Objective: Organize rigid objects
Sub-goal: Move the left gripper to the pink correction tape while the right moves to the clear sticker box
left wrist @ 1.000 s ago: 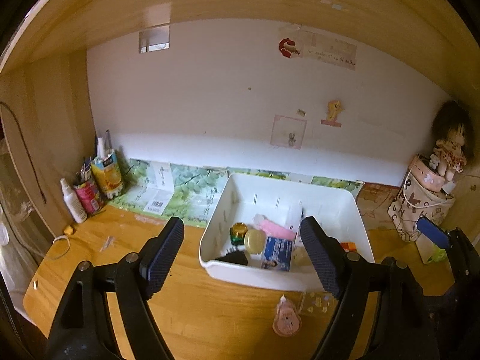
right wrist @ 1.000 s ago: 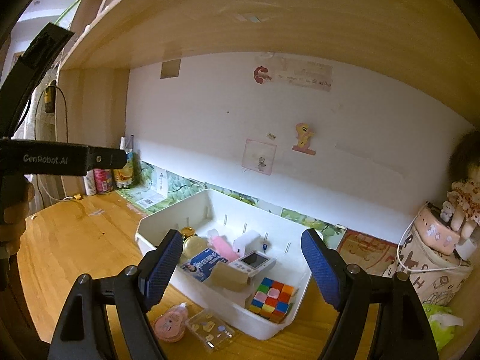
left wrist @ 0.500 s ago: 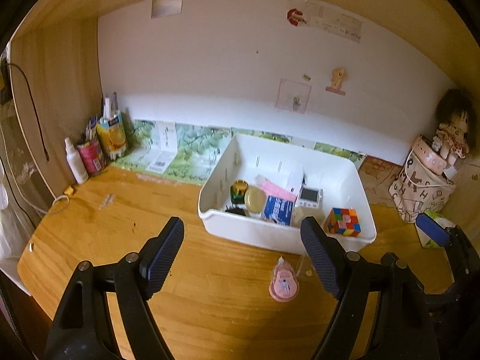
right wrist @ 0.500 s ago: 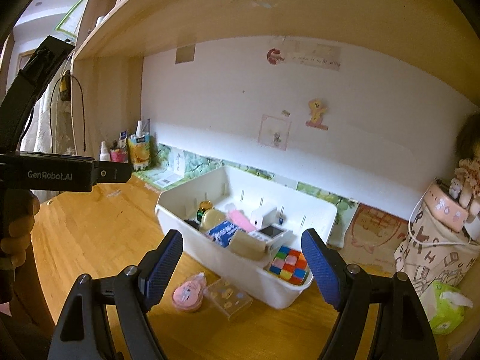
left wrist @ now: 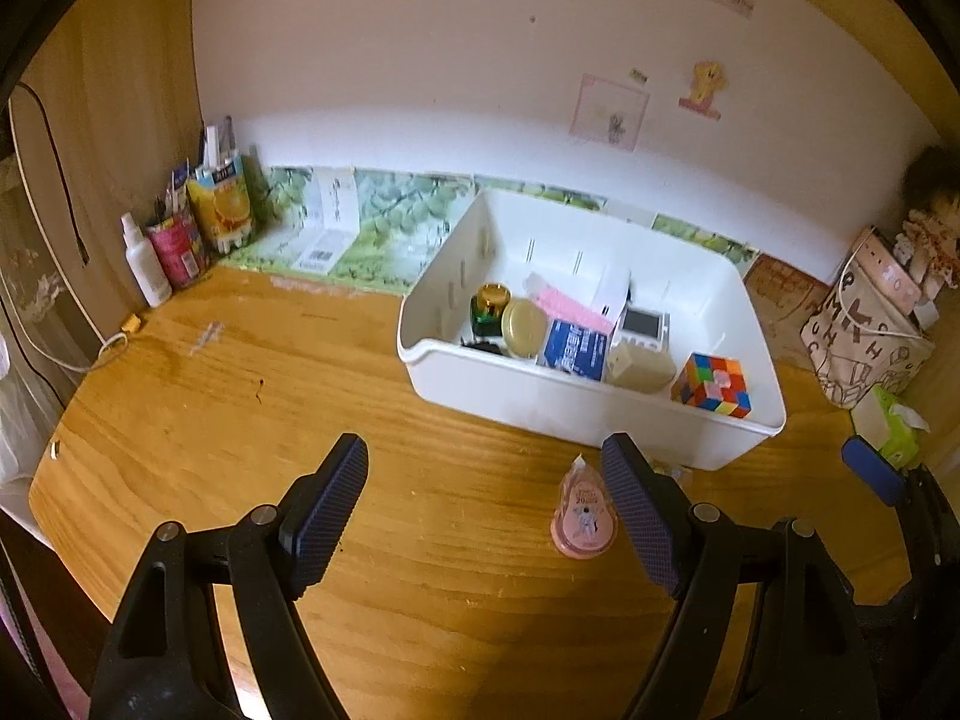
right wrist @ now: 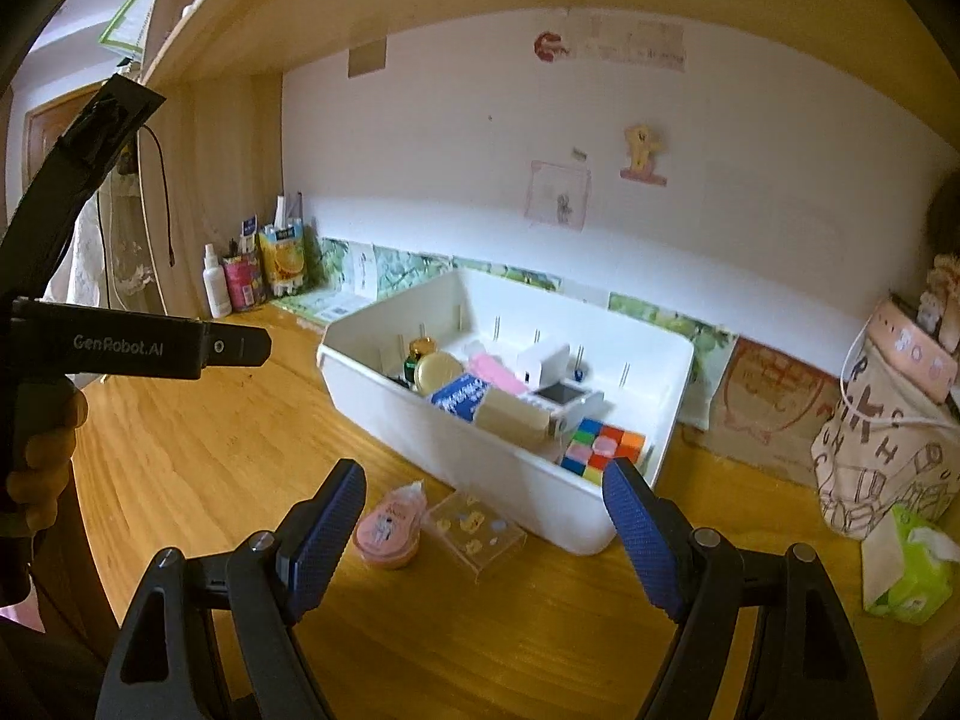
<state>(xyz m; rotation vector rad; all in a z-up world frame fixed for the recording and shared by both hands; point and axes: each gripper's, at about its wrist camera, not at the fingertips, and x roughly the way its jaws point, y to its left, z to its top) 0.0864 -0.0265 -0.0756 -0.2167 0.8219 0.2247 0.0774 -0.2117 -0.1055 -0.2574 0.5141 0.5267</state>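
Note:
A white bin point(left wrist: 564, 402) point(right wrist: 516, 480) stands on the wooden desk, holding a colour cube point(left wrist: 714, 385) point(right wrist: 603, 447), a gold-lidded jar point(left wrist: 524, 329) point(right wrist: 437, 373), a blue box point(left wrist: 575, 349), a pink item and a small white device point(left wrist: 643, 327). In front of the bin lie a pink correction tape point(left wrist: 583, 516) point(right wrist: 390, 525) and a clear sticker box point(right wrist: 477, 531). My left gripper point(left wrist: 486, 510) is open above the desk, the tape just inside its right finger. My right gripper point(right wrist: 480, 534) is open, with the sticker box seen between its fingers and apart from them.
Bottles and cartons point(left wrist: 192, 228) stand in the back left corner. A patterned bag point(left wrist: 864, 330) point(right wrist: 882, 420) and a doll sit at the right, a green tissue pack point(right wrist: 912, 564) near them. A shelf runs overhead. A hand holds the left gripper's body point(right wrist: 138, 348).
Both grippers have sunk and tilted down toward the desk. The bin's contents, the pink tape and the sticker box now show more fully. Both stay open.

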